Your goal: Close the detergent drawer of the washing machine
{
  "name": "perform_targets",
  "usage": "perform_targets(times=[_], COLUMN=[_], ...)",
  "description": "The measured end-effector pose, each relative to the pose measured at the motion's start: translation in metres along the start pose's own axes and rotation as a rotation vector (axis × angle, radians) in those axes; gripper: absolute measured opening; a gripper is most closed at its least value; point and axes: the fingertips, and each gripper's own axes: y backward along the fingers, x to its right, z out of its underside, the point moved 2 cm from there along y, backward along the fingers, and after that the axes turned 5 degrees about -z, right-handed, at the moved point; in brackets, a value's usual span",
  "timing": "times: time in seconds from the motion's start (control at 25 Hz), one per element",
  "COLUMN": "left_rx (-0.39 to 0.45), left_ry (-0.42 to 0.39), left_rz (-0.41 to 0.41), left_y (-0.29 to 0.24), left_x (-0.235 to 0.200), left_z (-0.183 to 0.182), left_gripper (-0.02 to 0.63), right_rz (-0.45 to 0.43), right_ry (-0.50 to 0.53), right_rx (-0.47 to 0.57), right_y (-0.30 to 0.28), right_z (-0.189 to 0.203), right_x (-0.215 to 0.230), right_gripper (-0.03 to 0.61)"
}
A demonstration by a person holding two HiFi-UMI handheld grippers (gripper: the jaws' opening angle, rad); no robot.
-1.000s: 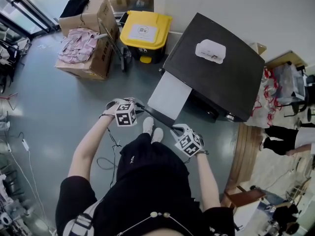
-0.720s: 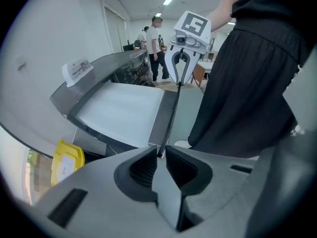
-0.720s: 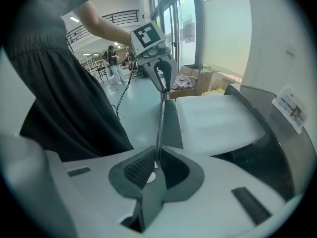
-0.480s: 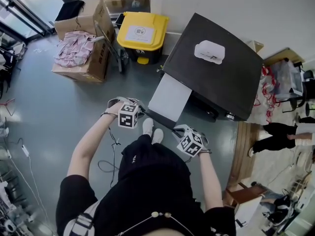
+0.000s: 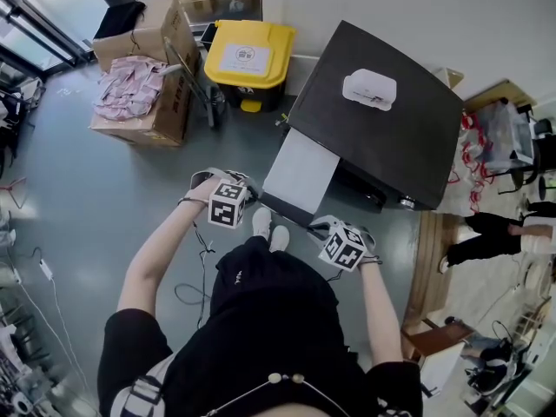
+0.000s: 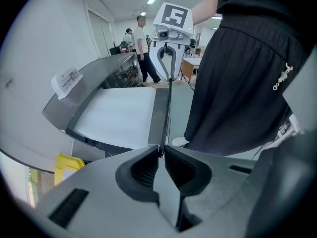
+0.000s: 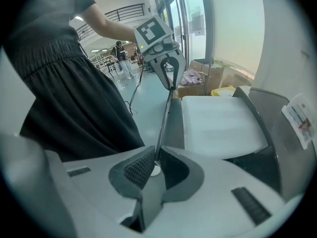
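At the washing machine (image 5: 391,137), I have both grippers clamped on the pulled-out detergent drawer (image 5: 300,170).

From the head view I see the drawer standing out of the dark machine toward the person's legs, the left gripper (image 5: 249,198) at its near left corner and the right gripper (image 5: 317,228) at its near right corner; a yellow bin (image 5: 247,52) sits beyond, to the left. Along the left gripper (image 6: 161,150), I see jaws that have just been closing and pinch the drawer's thin front edge, with the other gripper at that edge's far end. Along the right gripper (image 7: 157,155), its jaws are clenched on the same edge, the white drawer panel lying to their right.
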Motion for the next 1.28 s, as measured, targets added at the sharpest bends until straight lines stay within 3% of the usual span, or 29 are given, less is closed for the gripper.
perform_targets(times=[0.16,1.28], left_rx=[0.041,0.069], left_ry=[0.056,0.097], left_rz=[-0.005,-0.074], left_y=[0.002,-0.002], left_x=[-0.002,-0.048], left_z=[0.000,-0.004], left_gripper=[0.043,0.043], right_rz=[-0.014,-0.007], right_ry=[0.015,-0.023], right_rx=[0.006,0.019], right_y=[0.002,0.020], right_z=[0.000,0.001], right_x=[0.000,0.046], right_gripper=[0.040,0.038])
